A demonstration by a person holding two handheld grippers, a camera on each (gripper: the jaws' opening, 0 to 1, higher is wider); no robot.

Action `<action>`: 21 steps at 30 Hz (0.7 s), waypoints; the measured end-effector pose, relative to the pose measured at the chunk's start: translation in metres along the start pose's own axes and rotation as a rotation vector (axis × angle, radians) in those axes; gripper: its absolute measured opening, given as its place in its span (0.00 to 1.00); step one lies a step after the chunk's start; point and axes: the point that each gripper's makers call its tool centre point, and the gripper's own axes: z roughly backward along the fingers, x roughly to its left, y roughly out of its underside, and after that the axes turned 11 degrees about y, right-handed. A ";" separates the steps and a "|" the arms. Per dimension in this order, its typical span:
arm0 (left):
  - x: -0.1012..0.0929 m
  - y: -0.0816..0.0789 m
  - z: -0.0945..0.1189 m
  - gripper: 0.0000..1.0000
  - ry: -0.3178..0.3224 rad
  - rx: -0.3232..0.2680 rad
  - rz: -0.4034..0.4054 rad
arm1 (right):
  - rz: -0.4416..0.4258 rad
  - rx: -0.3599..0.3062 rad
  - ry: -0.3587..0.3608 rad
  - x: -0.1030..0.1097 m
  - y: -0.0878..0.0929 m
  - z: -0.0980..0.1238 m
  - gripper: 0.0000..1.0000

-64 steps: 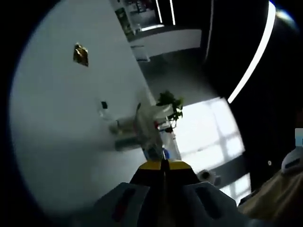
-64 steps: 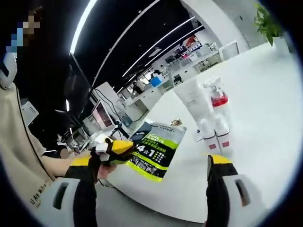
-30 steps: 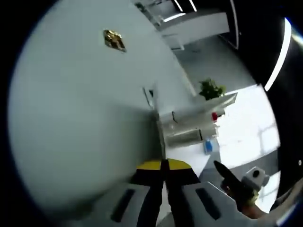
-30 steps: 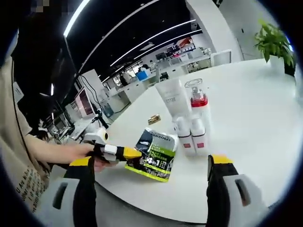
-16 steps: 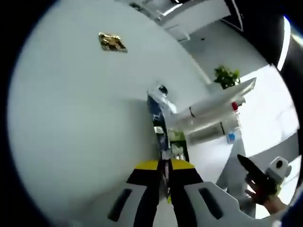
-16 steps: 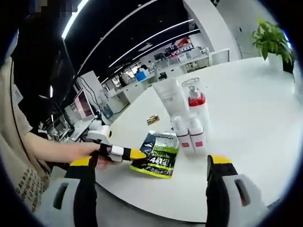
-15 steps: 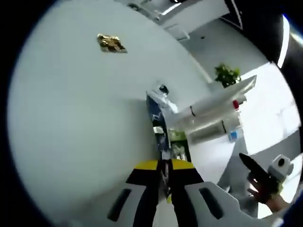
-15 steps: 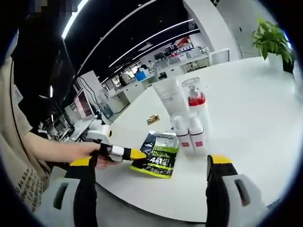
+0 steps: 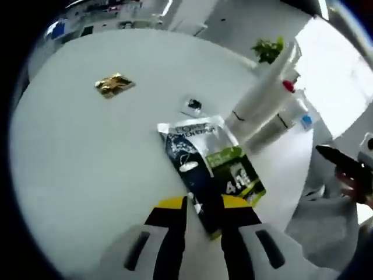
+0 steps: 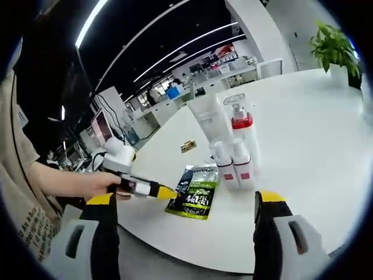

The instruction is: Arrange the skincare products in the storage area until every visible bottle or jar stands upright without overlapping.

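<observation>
Since the sachet lies flat: it is the item out of order among the skincare products, and is judged first.
Sachet: a dark and green foil sachet (image 9: 207, 166) lies flat on the white table (image 9: 76, 151), directly ahead of the left tool (image 9: 201, 209), its near edge between that tool's tips; in the right gripper view the sachet (image 10: 195, 192) lies ahead and to the left of the right tool (image 10: 185, 204).
Handling, judged: light, thin and limp; glossy film likely slippery; it would fold rather than stand unsupported. Best taken at an edge seam, near a corner.
Standing products: a white tube (image 10: 211, 121), a clear pump bottle with a red collar (image 10: 241, 125) and two small white bottles (image 10: 233, 166) stand upright, closely grouped, just beyond the sachet. Whether they touch cannot be told.
Left tool: jaws nearly together around the sachet's near edge; a firm clamp appears likely but is not certain. In the right gripper view this tool (image 10: 167, 192) reaches in level from the left, low over the table, held in a person's hand (image 10: 96, 184).
Right tool: jaws wide apart, holding nothing, raised off the table and aimed at the group.
Other items: a small gold wrapper (image 9: 115, 84) lies well beyond the left tool; a small dark-printed packet (image 9: 192, 106) lies just past the sachet.
Risk, judged: lifting by one edge may let the film slip.
</observation>
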 end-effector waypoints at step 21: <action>-0.015 -0.004 -0.030 0.56 0.068 0.251 -0.566 | -0.008 -0.001 0.005 -0.001 0.002 0.000 0.98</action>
